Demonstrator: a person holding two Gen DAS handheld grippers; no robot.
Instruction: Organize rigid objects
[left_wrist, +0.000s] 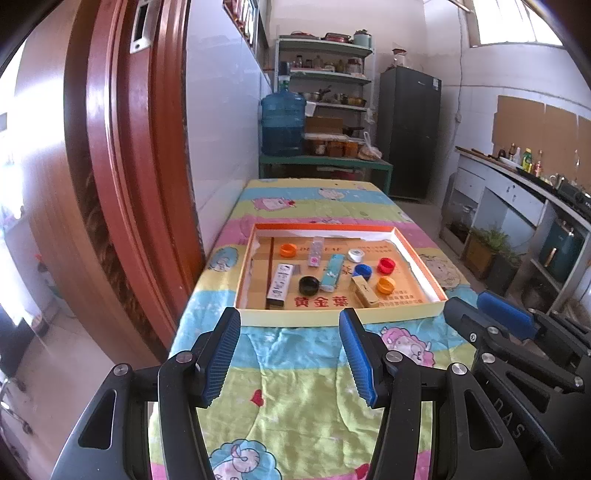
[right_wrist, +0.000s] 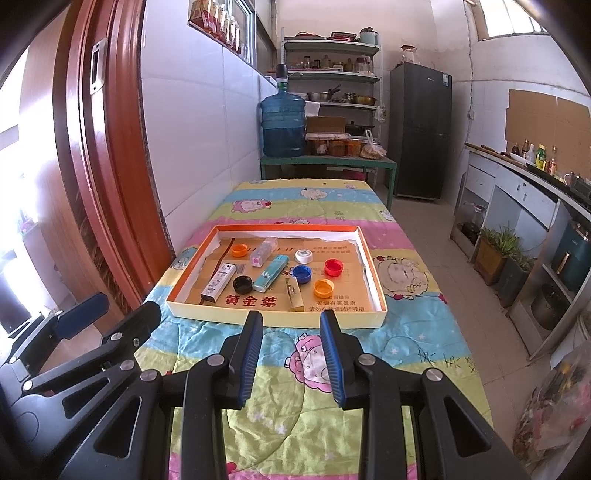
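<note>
A shallow cardboard tray (left_wrist: 332, 316) (right_wrist: 273, 317) with an orange inner rim lies on the table. In it lie several bottle caps: black (left_wrist: 308, 285) (right_wrist: 242, 283), blue (left_wrist: 362, 270) (right_wrist: 301, 273), red (left_wrist: 386, 265) (right_wrist: 333, 267), white (left_wrist: 356, 254), and two orange (left_wrist: 386, 284) (left_wrist: 287, 250). Small boxes lie among them: a white one (left_wrist: 279, 285) (right_wrist: 218, 282), a teal one (left_wrist: 331, 272) (right_wrist: 270, 273), a tan one (left_wrist: 364, 291) and a clear one (left_wrist: 316, 251). My left gripper (left_wrist: 290, 325) is open and empty, just short of the tray. My right gripper (right_wrist: 291, 325) is open and empty beside it.
The table wears a cartoon-print cloth (left_wrist: 295, 398). A red door frame (left_wrist: 122, 166) stands to the left. Behind the table are a water jug (left_wrist: 282, 123), shelves (left_wrist: 325, 74) and a dark fridge (left_wrist: 408, 133). A kitchen counter (right_wrist: 524, 184) runs along the right.
</note>
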